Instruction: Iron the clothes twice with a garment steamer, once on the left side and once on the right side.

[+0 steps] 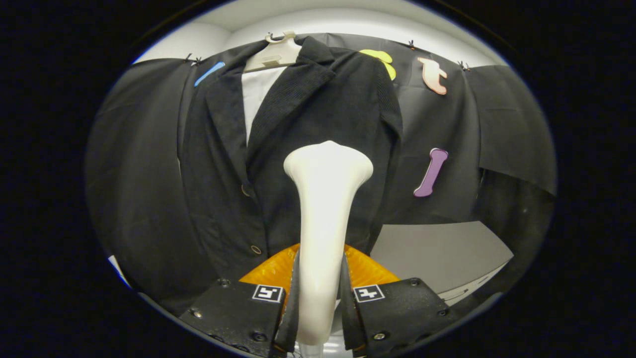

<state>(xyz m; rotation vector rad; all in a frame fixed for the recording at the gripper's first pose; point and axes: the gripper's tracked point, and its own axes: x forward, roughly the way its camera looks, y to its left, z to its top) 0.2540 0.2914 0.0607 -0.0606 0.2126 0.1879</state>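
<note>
Plainly, the gripper (320,293) was clamped on the garment steamer (324,219), both fingers (248,308) pressing its white handle from either side. The steamer rose straight up from between the fingers, narrow at the grip and flaring to a broad rounded head (328,161) well beyond them. That head stood in front of the right half of a dark jacket (298,149), about at chest height; whether it touched the cloth could not be told. The jacket hung on a pale hanger (272,54) against the booth's black wall, its lapels open over a white lining (258,94), with two buttons (256,249) down the front edge just left of the steamer. Below the jacket's hem, right of the fingers, lay a grey counter (437,253).
</note>
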